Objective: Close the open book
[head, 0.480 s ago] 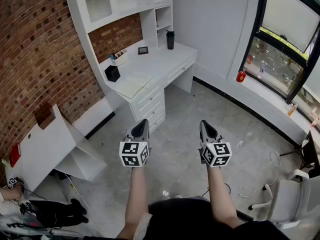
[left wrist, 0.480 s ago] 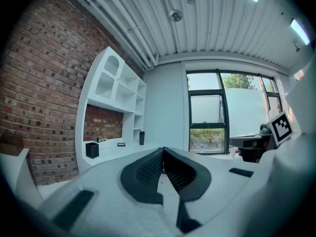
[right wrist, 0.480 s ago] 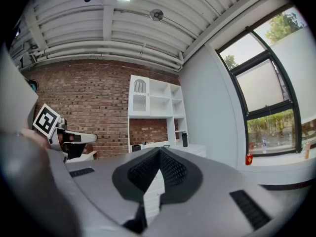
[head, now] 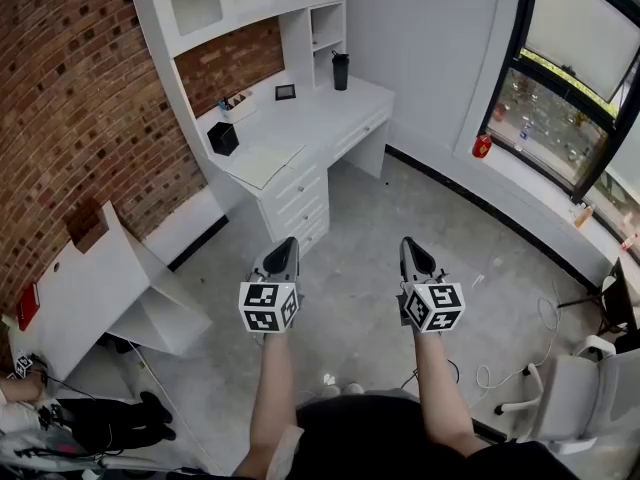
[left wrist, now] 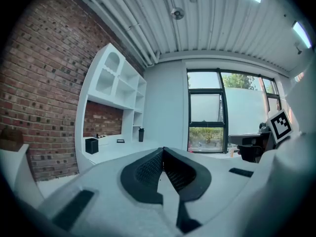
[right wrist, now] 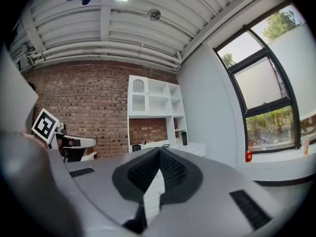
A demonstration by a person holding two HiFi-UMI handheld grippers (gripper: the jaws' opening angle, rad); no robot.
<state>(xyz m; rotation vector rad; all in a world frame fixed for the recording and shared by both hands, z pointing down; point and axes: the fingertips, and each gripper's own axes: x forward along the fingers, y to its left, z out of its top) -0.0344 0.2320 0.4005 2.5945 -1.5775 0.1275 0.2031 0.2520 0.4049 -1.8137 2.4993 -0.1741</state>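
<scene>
The open book lay flat on the white tabletop, near a black box. It looked thin and light, with soft pages; I would take one outer edge. The left gripper and the right gripper were well apart from it, over the grey floor, fingers pressed together, empty.

Study or home office: a white desk with drawers and shelving above, set against a brick wall; large dark-framed window; white swivel chair.
</scene>
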